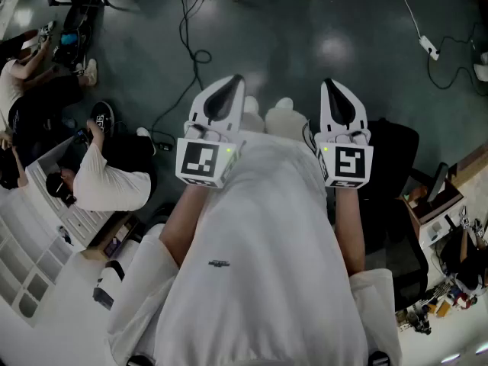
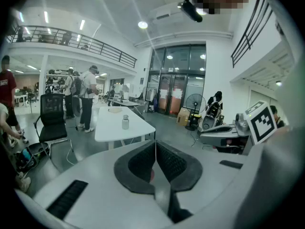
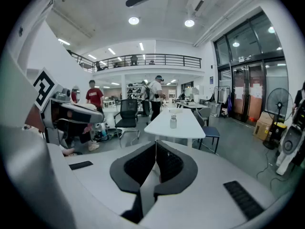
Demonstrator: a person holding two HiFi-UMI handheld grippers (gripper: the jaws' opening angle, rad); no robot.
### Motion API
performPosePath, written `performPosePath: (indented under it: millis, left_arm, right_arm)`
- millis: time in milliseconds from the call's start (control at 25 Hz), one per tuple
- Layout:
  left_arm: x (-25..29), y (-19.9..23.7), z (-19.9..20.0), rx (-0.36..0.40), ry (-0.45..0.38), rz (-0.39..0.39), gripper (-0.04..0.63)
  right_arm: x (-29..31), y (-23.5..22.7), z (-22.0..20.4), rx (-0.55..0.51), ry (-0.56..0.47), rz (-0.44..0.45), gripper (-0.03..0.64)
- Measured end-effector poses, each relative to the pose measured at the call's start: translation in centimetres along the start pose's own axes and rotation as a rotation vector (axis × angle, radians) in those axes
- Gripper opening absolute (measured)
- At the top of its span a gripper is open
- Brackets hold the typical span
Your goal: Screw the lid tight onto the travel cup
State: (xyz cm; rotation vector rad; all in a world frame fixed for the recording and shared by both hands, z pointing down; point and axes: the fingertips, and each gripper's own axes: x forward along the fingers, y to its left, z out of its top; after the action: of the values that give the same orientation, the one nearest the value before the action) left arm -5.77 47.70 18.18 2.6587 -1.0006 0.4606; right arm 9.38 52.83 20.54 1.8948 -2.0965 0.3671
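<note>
A small silver travel cup (image 2: 125,122) stands on a white table (image 2: 112,128) several steps away. In the right gripper view the cup (image 3: 173,121) is near the middle of that table (image 3: 183,128). My left gripper (image 1: 232,82) and right gripper (image 1: 332,86) are held side by side in front of my body, above the dark floor. The left gripper (image 2: 155,144) is shut with its black pads pressed together and nothing between them. The right gripper (image 3: 156,144) is shut and empty too. Both are far from the cup.
A black office chair (image 2: 52,118) stands left of the table and a blue chair (image 3: 212,132) right of it. People stand behind the table (image 2: 88,97). Cables (image 1: 187,44) run over the floor. A person (image 1: 99,178) sits low at my left. A cluttered shelf (image 1: 442,227) is at my right.
</note>
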Motion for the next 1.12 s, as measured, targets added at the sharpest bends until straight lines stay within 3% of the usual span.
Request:
performPosePath:
  millis: [160,520,920,1120]
  left_arm:
    - [-1.8,0.4,1.0,0.024,-0.063,0.023,0.008]
    - [-3.2,-0.7,1.4,0.065,-0.08,0.069,0.008]
    - [-0.4,-2.9,0.5,0.105,-0.009,0.051,0.008]
    - [3.3,-3.4,1.5,0.109,0.007,0.022,0.008]
  right_arm:
    - [0.6,1.4,0.8,-0.005,-0.036,0.028,0.0]
    - [-1.8,1.1,1.0,-0.014,-0.093,0.009,0.0]
    - [-3.8,-2.7,-1.7,0.13,-0.123,-0.016,0.0]
    - [-2.2,-5.6,-1.6,0.091,-0.111,-0.039,0.0]
